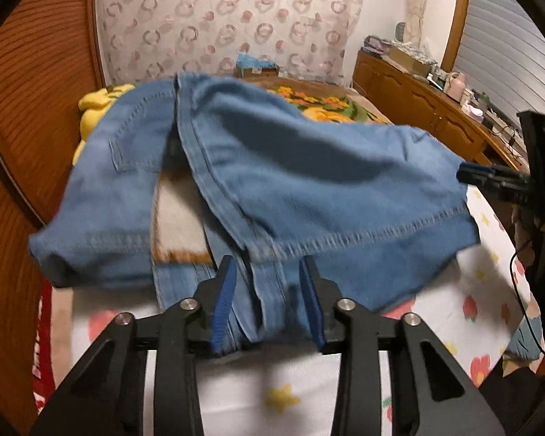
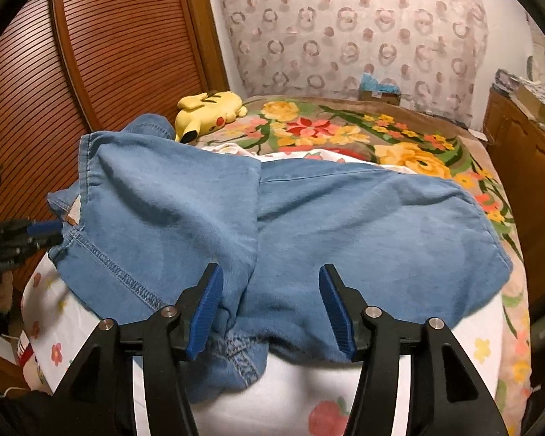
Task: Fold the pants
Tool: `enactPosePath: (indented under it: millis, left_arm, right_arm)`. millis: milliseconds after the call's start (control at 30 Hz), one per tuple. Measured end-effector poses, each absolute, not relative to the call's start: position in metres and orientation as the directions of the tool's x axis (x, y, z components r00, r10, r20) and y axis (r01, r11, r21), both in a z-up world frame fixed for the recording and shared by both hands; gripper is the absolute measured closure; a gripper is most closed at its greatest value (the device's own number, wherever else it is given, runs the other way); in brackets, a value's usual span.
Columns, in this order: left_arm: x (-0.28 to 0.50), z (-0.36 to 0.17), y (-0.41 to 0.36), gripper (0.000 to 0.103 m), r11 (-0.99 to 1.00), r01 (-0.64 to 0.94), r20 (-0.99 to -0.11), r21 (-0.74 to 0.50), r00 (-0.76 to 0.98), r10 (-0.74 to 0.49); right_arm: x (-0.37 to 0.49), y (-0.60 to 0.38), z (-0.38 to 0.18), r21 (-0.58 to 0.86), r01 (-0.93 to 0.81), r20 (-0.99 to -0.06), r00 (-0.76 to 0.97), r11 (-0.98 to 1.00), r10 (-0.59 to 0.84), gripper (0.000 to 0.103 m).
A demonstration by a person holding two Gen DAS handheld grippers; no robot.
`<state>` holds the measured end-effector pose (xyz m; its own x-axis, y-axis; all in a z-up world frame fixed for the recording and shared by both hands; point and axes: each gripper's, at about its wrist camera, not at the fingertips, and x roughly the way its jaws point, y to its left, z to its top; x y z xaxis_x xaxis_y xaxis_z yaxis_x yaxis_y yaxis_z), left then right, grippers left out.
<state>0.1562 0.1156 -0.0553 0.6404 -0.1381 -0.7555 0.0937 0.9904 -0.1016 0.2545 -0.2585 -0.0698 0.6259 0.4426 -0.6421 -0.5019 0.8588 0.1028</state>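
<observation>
Light blue denim pants lie folded over on the bed, with a stitched hem facing me. My left gripper has its jaws apart around a seamed strip of denim, and the blue pads do not press on it. In the right wrist view the pants spread across the sheet. My right gripper is open at their near edge, with a bunched fold between the jaws. The right gripper also shows beside the pants' right edge, and the left gripper at their left hem.
The bed carries a white flower-print sheet and a floral blanket. A yellow plush toy lies by the wooden slatted headboard. A wooden cabinet with clutter runs along the right. A dotted curtain hangs behind.
</observation>
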Motion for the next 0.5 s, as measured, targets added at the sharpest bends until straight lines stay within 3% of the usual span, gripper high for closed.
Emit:
enactPosePath:
  millis: [333,500]
  left_arm:
    - [0.141,-0.059,0.107,0.095,0.991,0.105,-0.756,-0.087,0.641,-0.134]
    - [0.124,-0.039,0.124,0.095,0.995,0.061,-0.726,-0.076,0.681,-0.097]
  right_arm:
    - [0.230,-0.276,-0.069,0.099,-0.457,-0.637,0.653,0.884,0.409,0.045]
    - [0.228,-0.285,-0.069,0.111,-0.437,-0.640,0.656,0.893,0.401,0.045]
